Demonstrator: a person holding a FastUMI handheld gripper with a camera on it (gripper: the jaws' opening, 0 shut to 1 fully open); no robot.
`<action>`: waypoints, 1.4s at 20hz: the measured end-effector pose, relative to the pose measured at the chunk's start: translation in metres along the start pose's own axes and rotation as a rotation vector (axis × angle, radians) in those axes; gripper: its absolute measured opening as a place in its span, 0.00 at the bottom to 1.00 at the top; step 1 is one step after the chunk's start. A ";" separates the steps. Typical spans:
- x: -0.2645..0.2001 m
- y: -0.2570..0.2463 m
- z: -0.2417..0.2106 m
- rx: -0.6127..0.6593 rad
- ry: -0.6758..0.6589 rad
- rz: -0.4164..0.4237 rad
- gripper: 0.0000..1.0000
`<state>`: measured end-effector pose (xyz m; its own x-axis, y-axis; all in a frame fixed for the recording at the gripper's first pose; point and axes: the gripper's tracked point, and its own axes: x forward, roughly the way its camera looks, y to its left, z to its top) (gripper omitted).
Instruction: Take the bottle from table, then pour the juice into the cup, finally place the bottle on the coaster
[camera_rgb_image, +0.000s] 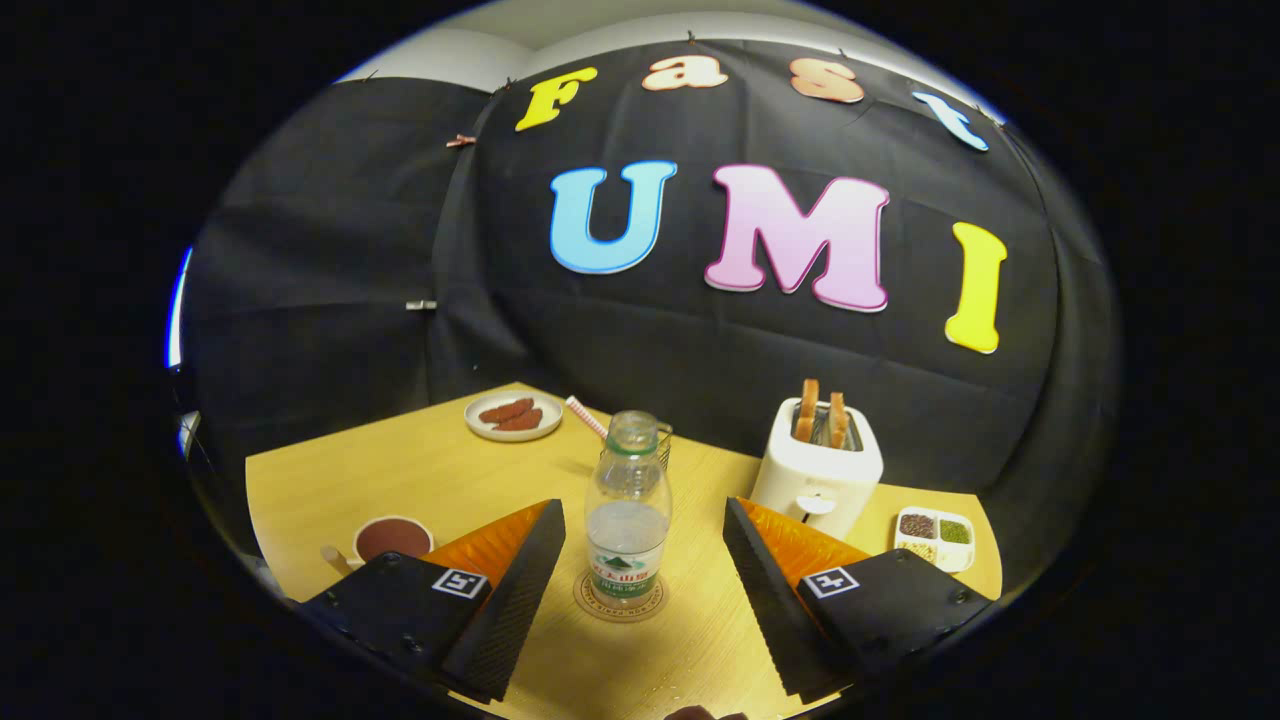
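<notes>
Clear plastic bottle, uncapped, partly filled with clear liquid, upright on the round coaster on the wooden table. Standing between the gripper fingers, which are spread wide, one to each side, neither touching it. Just behind the bottle, a glass cup with a striped straw leaning out to the left; mostly hidden by the bottle. Farther back left, a white plate with reddish-brown pieces on it. Near the left finger, a small white bowl of dark red-brown contents. Right of the bottle, beyond the right finger, a white toaster with two slices of toast upright in its slots. Beside the toaster, at the table's right corner, a divided white dish holding dark, green and pale grains in separate compartments.
</notes>
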<state>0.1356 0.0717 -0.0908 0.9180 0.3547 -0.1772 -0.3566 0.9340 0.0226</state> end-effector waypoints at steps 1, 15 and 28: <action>-0.010 -0.009 0.012 -0.014 -0.023 -0.036 0.98; -0.194 -0.054 0.109 -0.026 -0.160 -0.374 0.98; -0.262 -0.069 0.045 0.103 -0.007 -0.506 0.98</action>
<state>-0.0721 -0.0838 -0.0018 0.9725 -0.1423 -0.1844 0.1508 0.9880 0.0328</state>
